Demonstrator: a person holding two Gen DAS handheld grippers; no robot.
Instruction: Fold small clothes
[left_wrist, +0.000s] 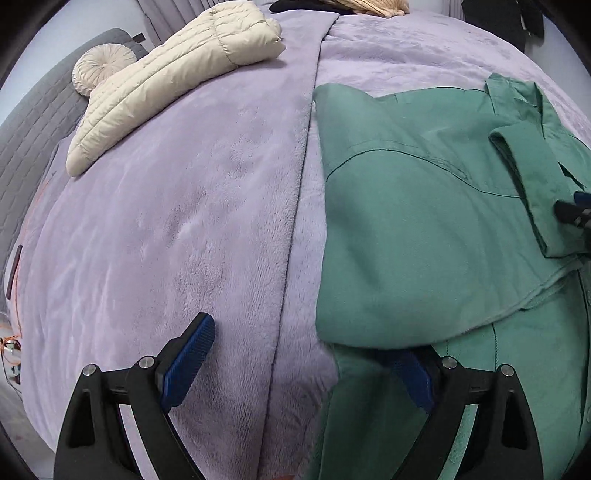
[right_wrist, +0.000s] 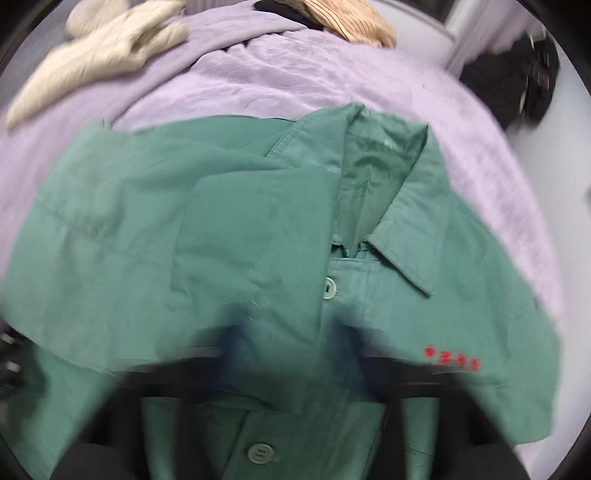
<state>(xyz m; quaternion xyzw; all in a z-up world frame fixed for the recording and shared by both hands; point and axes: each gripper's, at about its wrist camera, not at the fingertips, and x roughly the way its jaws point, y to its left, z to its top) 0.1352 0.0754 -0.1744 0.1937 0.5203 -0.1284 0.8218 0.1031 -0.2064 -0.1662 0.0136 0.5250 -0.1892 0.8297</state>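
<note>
A green button-up shirt (left_wrist: 424, 229) lies face up on the lilac blanket (left_wrist: 177, 229), collar (right_wrist: 369, 177) away from me. One sleeve (right_wrist: 251, 258) is folded across the shirt's front. My left gripper (left_wrist: 299, 369) stands open at the shirt's left edge. One finger is over the blanket, and the other is tucked under the folded cloth without pinching it. My right gripper (right_wrist: 291, 343) is blurred in its own view, with its fingers on either side of the sleeve's cuff. In the left wrist view the right gripper (left_wrist: 574, 214) sits at that cuff, shut on it.
A cream puffer jacket (left_wrist: 166, 85) and a round cushion (left_wrist: 103, 66) lie at the back left by a grey padded headboard (left_wrist: 33, 122). A beige knit item (right_wrist: 343, 18) sits at the far edge. Dark clothes (right_wrist: 517, 74) hang at the back right.
</note>
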